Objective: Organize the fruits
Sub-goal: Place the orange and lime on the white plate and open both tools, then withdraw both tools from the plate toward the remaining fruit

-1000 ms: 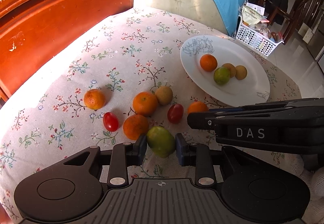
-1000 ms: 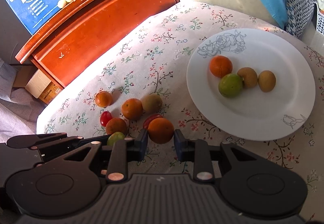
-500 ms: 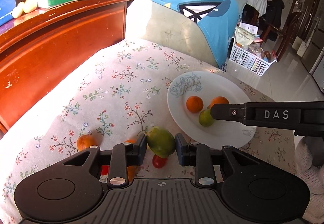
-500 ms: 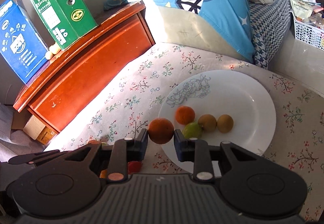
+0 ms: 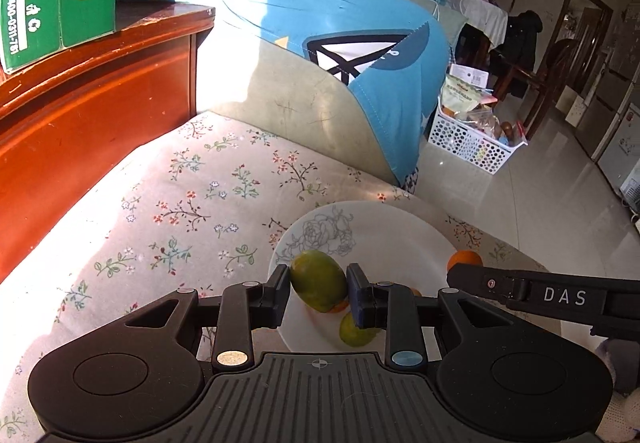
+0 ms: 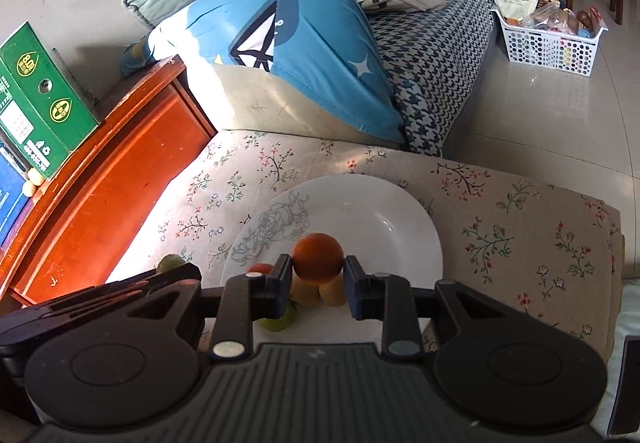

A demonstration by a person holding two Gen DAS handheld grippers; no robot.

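Left hand-held gripper (image 5: 319, 287): clamped on a green fruit (image 5: 318, 286), over the plate (image 5: 384, 227).
Right hand-held gripper (image 6: 318, 267): clamped on an orange (image 6: 318, 257), over the same plate.

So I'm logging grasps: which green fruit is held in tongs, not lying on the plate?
The larger green fruit, clamped between the left tongs; the smaller green one lies on the white plate.

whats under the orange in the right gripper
The white plate, with two brownish fruits, a green one and part of an orange one; the gripper hides the rest.
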